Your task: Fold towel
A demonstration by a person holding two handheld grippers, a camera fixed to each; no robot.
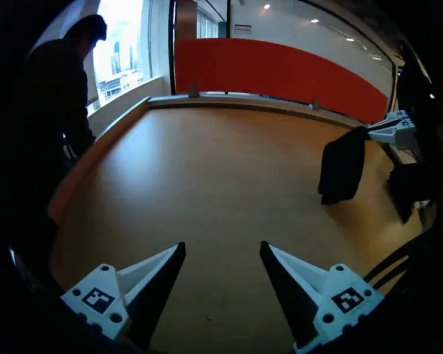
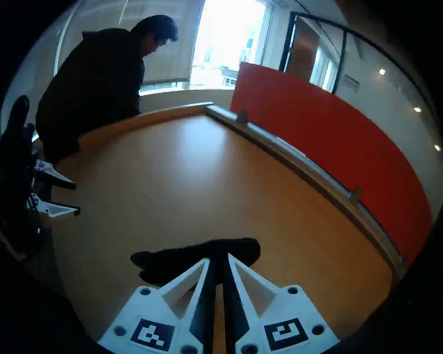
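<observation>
A dark towel [image 1: 342, 168] hangs in a bunch from my right gripper [image 1: 380, 131] at the far right of the left gripper view, its lower end down at the wooden table [image 1: 221, 177]. In the right gripper view the right gripper [image 2: 218, 259] is shut on the towel [image 2: 186, 259], which spreads left and right under the fingertips. My left gripper [image 1: 221, 251] stands open low over bare table with nothing between its fingers. It also appears at the left edge of the right gripper view as the left gripper [image 2: 74, 197], well apart from the towel.
A person in dark clothes [image 2: 97, 82] leans over the table's far-left edge [image 1: 74, 177]. A red partition [image 1: 280, 76] runs along the back edge behind a raised rail [image 2: 304, 165]. Dark cables [image 1: 398, 259] lie at the right.
</observation>
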